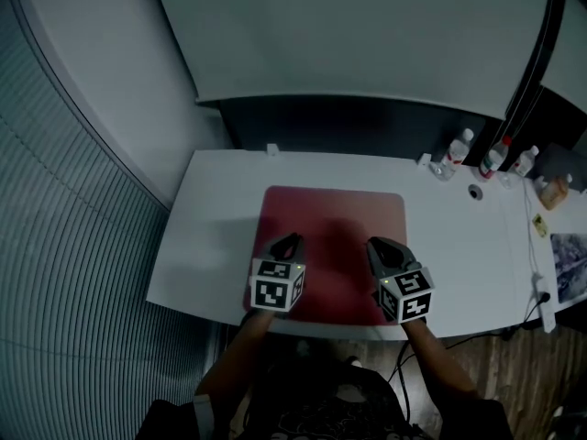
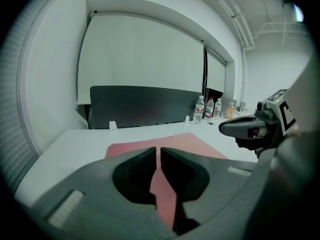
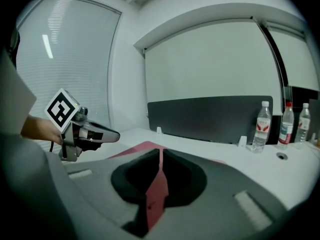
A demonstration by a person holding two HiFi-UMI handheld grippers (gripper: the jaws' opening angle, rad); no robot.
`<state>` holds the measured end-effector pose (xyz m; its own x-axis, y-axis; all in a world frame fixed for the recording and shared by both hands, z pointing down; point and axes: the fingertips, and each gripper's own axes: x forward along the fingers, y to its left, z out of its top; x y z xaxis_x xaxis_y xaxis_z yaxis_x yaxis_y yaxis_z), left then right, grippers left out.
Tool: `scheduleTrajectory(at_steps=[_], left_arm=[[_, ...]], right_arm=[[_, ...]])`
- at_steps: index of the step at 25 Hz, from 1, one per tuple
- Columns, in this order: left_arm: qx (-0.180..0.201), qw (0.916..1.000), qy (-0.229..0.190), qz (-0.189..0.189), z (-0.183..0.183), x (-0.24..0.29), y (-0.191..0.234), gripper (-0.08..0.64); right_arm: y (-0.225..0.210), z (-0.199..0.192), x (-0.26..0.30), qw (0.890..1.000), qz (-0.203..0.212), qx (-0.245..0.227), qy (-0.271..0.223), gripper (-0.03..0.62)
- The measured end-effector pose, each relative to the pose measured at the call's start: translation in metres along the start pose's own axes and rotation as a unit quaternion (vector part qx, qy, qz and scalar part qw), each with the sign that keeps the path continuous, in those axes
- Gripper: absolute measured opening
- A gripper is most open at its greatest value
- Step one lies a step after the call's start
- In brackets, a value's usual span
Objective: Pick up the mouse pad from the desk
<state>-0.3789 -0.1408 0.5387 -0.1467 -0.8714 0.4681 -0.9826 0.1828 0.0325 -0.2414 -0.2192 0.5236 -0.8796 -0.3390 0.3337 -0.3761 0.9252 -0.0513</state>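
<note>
Below, a flat, dull-red mouse pad with rounded corners lies under the left gripper and right gripper, both closed and empty.

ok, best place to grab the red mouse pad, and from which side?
Probably its near edge, from the person's side. The mouse pad lies flat on the desk, so only an edge offers a pinch, and that edge runs close to the desk's front. The left gripper and right gripper hang shut above it and must open first.
</note>
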Motion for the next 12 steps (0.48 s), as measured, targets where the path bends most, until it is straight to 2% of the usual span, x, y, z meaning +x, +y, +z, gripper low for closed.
scheduleTrajectory(at_steps=[2, 12], left_arm=[[-0.003, 1.0, 0.004, 0.002, -0.005, 0.004, 0.009, 0.011], [-0.026, 0.9984, 0.05, 0.004, -0.043, 0.026, 0.047, 0.124]], right_arm=[[-0.003, -0.006, 0.003, 1.0, -0.005, 0.003, 0.006, 0.015], [-0.027, -0.037, 0.01, 0.999, -0.033, 0.019, 0.039, 0.046]])
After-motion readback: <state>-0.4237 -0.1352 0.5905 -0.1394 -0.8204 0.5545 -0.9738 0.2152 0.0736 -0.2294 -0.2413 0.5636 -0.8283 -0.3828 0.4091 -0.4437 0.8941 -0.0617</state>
